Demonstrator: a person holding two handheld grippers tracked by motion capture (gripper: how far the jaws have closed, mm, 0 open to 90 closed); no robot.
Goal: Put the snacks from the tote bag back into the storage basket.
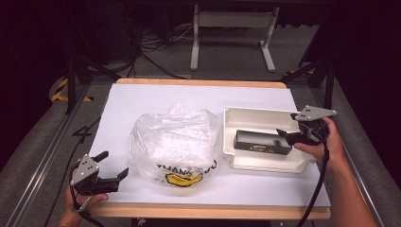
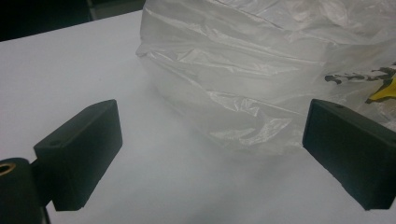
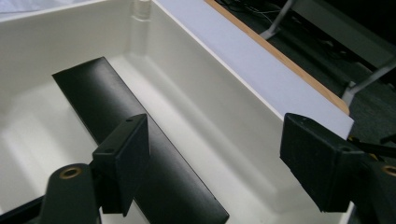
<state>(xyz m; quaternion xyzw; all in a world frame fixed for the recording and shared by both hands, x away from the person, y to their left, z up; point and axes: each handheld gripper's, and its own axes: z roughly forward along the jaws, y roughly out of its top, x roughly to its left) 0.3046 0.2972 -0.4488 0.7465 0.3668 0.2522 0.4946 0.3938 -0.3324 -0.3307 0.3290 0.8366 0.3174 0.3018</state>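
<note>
A crumpled clear plastic bag (image 1: 175, 142) with a yellow smiley print lies in the middle of the white table (image 1: 142, 99). To its right stands a white tray (image 1: 250, 115) holding a long black box (image 1: 261, 142). My left gripper (image 1: 113, 164) rests open near the front left corner, pointing at the bag; in the left gripper view the bag (image 2: 261, 60) lies just beyond the open gripper (image 2: 215, 158). My right gripper (image 1: 287, 126) hovers open over the box's right end. The right gripper view has the black box (image 3: 107, 102) under one jaw of the gripper (image 3: 219, 163), inside the tray (image 3: 196, 60).
The table's wooden edge (image 1: 208, 210) runs along the front. Behind the table, cables and a white stand's legs (image 1: 231, 33) sit on the grey floor. Yellow-black tape (image 1: 61, 90) marks the floor at far left. White table surface lies bare around the bag.
</note>
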